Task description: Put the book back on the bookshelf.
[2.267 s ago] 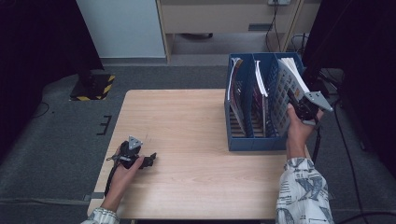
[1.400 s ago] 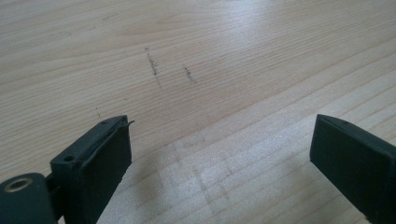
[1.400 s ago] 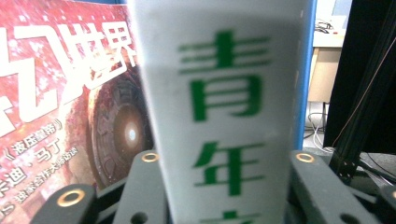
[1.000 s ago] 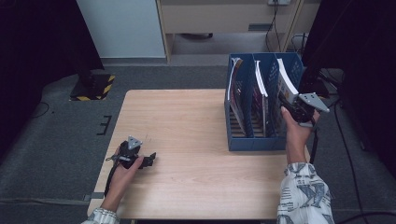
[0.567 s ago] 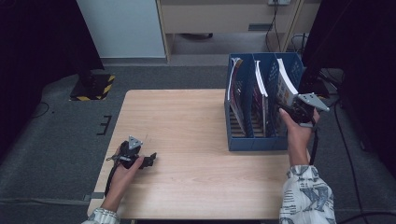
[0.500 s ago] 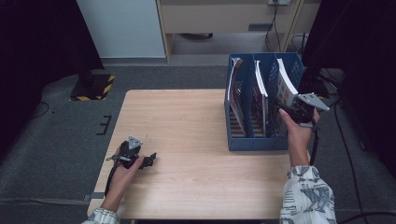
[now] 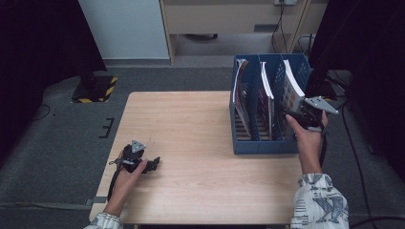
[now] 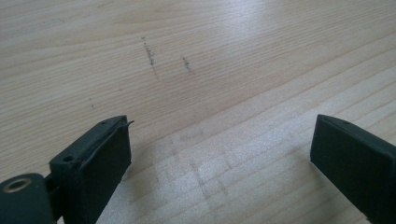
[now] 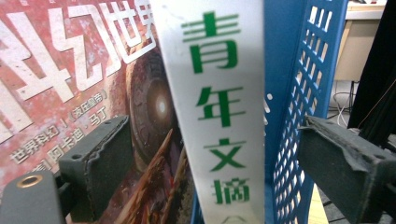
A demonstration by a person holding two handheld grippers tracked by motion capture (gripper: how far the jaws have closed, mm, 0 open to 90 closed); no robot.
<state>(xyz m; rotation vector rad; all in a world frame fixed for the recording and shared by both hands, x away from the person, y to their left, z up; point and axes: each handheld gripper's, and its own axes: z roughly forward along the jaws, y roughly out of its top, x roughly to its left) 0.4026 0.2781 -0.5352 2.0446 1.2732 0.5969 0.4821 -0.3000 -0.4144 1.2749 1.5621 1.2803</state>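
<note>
Over on the near left we've got our left gripper [image 7: 154,164] resting wide open on the wooden table [image 7: 191,124], while at the right our right gripper [image 7: 297,116], jaws just spread apart, straddles the white-spined magazine [image 7: 291,88] standing in the blue file rack's [image 7: 260,145] rightmost slot.

Office or lab recording bay. Grey carpet floor [image 7: 71,138], pale wooden table [image 7: 191,119] mid-frame, blue file rack [image 7: 260,145] holding magazines at right, beige cabinet [image 7: 229,14] along top, black curtains [image 7: 38,43] at both sides, hazard-striped base [image 7: 98,89] upper left.
</note>
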